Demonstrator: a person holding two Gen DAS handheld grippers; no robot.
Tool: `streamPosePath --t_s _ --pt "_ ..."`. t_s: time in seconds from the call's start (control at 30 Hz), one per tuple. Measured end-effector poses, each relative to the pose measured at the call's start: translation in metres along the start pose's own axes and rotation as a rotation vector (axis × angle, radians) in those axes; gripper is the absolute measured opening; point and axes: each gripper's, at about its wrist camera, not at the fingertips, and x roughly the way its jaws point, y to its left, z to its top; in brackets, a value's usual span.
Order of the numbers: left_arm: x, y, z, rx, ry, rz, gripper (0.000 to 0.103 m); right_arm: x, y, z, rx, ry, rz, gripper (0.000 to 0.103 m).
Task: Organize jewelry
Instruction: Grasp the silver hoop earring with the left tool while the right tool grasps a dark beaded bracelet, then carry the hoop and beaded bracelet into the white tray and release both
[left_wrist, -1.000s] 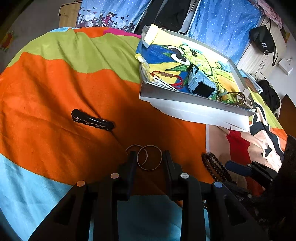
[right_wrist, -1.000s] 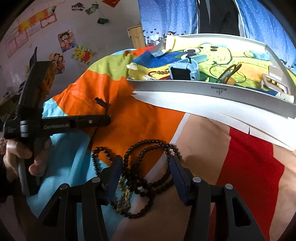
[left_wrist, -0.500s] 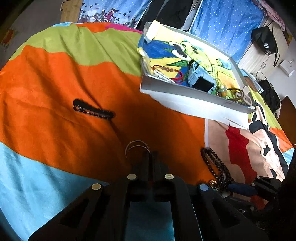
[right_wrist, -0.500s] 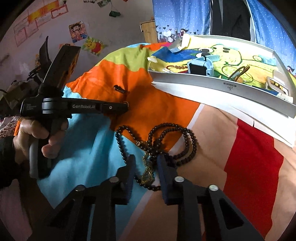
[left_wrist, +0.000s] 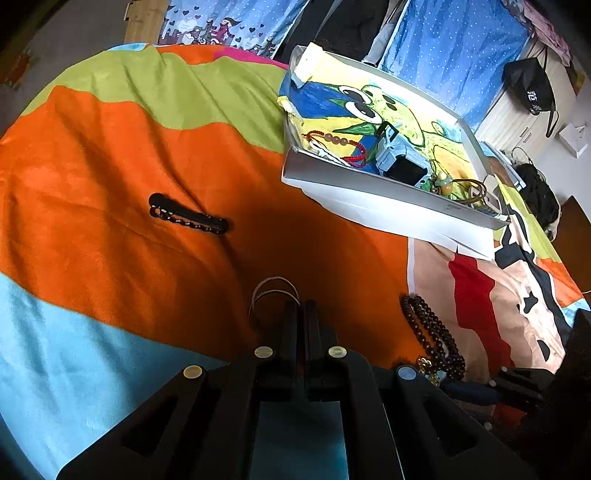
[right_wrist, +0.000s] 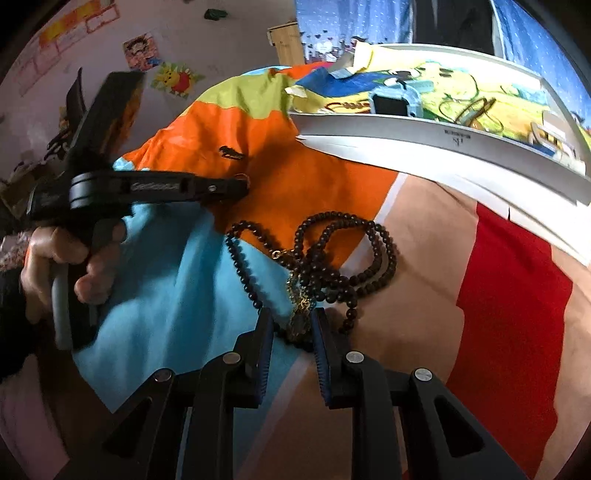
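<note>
My left gripper (left_wrist: 303, 308) is shut on two thin metal hoop rings (left_wrist: 273, 290) that stick out ahead of its tips over the orange cloth. My right gripper (right_wrist: 293, 326) is shut on the pendant end of a dark bead necklace (right_wrist: 332, 251), whose loops spread on the cloth ahead. The necklace also shows in the left wrist view (left_wrist: 432, 332). A white tray (left_wrist: 388, 184) with a cartoon lining holds a red bead bracelet (left_wrist: 336, 142), a blue watch (left_wrist: 397, 158) and other pieces. The tray also shows in the right wrist view (right_wrist: 424, 136).
A black chain hair clip (left_wrist: 188, 216) lies on the orange cloth to the left. The colourful cloth covers a round table (left_wrist: 110, 147). The left gripper and the hand that holds it (right_wrist: 140, 192) fill the left of the right wrist view. Blue curtains hang behind.
Both grippers closed: the left on the two hoop rings, the right on the necklace's pendant end. Both have since lifted slightly.
</note>
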Motion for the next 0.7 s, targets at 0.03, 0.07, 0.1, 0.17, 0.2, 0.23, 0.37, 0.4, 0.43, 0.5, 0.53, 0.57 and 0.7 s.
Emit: streamPosePath --t_s 0.03,0.07,0.1,0.17,0.2,0.23,0.37,0.4,0.43,0.5,0.53,0.57,0.7 --pt "-0.001 -0.001 -0.001 0.0 0.001 0.0 0.001 0.002 -0.002 0.001 0.011 0.0 0.0 0.019" --pt "-0.003 -0.003 -0.003 0.002 0.004 0.005 0.001 0.004 -0.004 0.002 0.023 -0.005 0.004 0.019" --pt "-0.005 -0.005 -0.005 0.006 0.007 0.003 0.001 0.006 -0.004 0.004 0.027 -0.007 0.005 0.018" --pt "-0.008 -0.009 -0.009 0.017 0.01 0.005 0.001 0.009 -0.003 0.007 0.022 -0.014 -0.005 0.018" --pt "-0.01 -0.011 -0.01 0.024 0.011 0.009 0.001 0.012 -0.002 0.009 0.015 -0.015 -0.013 0.018" --pt "-0.012 -0.014 -0.012 0.032 0.011 0.011 0.001 0.014 0.0 0.009 0.01 -0.015 -0.019 0.018" --pt "-0.019 -0.021 -0.017 0.05 0.006 0.031 0.001 0.015 0.002 0.008 0.007 -0.02 -0.035 0.011" --pt "-0.021 -0.022 -0.018 0.048 0.005 0.031 0.001 0.013 0.002 0.008 0.007 -0.025 -0.036 0.01" --pt "-0.023 -0.022 -0.018 0.043 0.002 0.031 0.001 0.012 0.002 0.007 0.006 -0.03 -0.034 0.009" --pt "-0.032 -0.024 -0.021 0.034 -0.009 0.034 0.001 0.006 0.004 0.007 0.01 -0.04 -0.01 0.008" --pt "-0.035 -0.024 -0.021 0.03 -0.013 0.035 0.001 0.0 0.005 0.007 0.01 -0.051 0.003 0.008" --pt "-0.041 -0.026 -0.024 0.023 -0.019 0.034 0.001 -0.004 0.008 0.006 0.004 -0.06 0.01 0.008" --pt "-0.063 -0.034 -0.035 0.013 -0.04 0.039 0.001 -0.025 0.019 0.003 -0.034 -0.102 0.036 0.008"
